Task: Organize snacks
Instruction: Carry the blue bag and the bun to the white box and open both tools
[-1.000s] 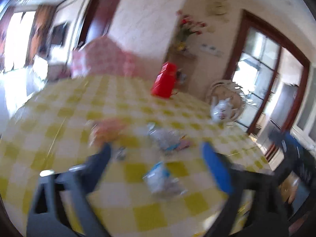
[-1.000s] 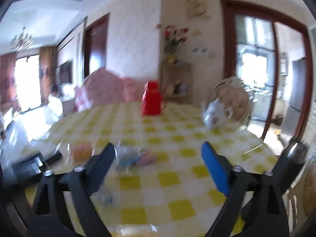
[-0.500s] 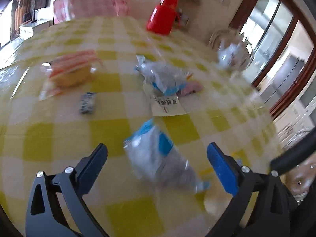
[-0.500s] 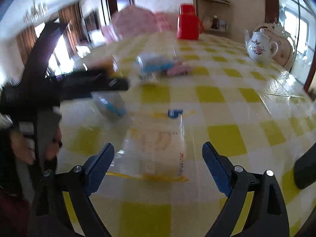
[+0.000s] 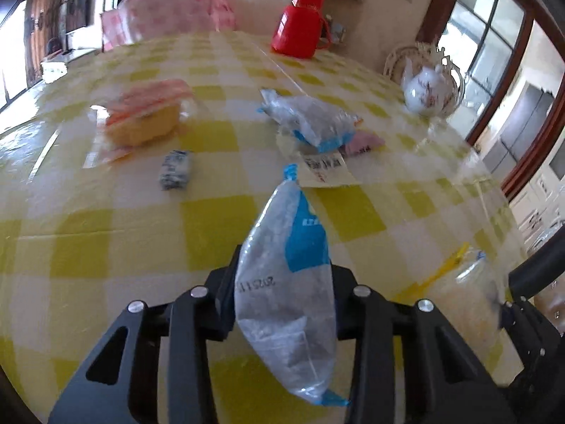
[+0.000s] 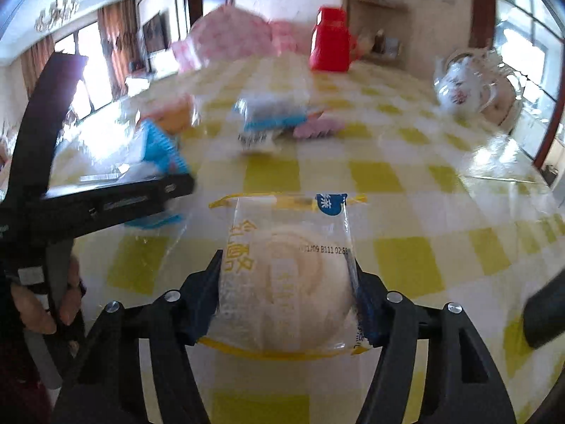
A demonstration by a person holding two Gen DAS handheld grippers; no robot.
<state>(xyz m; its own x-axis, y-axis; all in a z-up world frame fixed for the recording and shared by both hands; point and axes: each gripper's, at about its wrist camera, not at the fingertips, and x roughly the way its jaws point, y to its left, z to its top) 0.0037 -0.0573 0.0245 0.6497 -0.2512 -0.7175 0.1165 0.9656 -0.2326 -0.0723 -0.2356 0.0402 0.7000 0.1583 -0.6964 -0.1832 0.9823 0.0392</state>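
Your left gripper is closing, its fingers pinching a clear snack bag with a blue label, which stands between them at the 6 o'clock edge of the yellow checked table. Your right gripper is also closing, its fingers pressing both sides of a wrapped round bun near the 6 o'clock edge. In the left wrist view, at 12 o'clock from the held bag lie another blue-and-clear bag over a pink packet and a paper slip. At 10 o'clock sit a small grey packet and an orange-wrapped cake. A red jug stands at the far edge, a white teapot at 2 o'clock.
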